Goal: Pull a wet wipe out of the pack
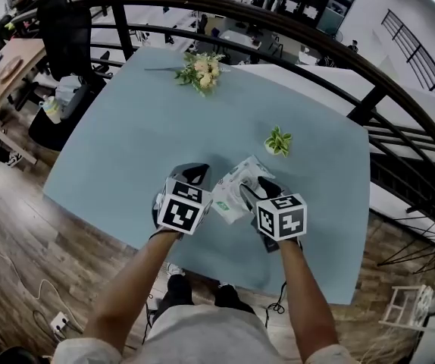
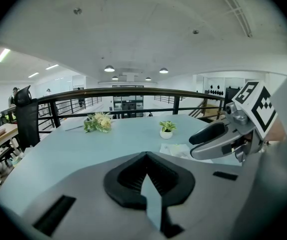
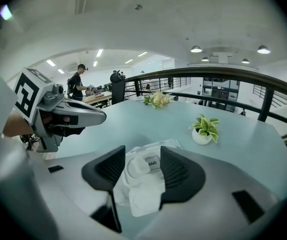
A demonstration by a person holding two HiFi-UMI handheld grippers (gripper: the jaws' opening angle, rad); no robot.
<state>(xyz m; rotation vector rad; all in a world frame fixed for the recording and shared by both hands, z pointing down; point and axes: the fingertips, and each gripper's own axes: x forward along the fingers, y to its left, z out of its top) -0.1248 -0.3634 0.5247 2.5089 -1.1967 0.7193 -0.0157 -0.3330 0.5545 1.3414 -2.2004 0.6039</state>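
A pale blue table (image 1: 126, 142) stands by a dark railing (image 1: 293, 32). The wet wipe pack (image 3: 144, 186) lies near the table's near edge, between the right gripper's (image 3: 142, 156) spread jaws. The left gripper's (image 2: 146, 158) jaws are pressed together, empty.

Bright, even ceiling lighting; soft shadows; gripper views heavily fisheye-warped, dark-cornered.

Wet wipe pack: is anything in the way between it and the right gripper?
Nothing visible is in the way. The wet wipe pack lies on the table and shows directly between the open jaws of the right gripper. The small potted plant stands farther back, and the left gripper is off to the side, jaws shut.
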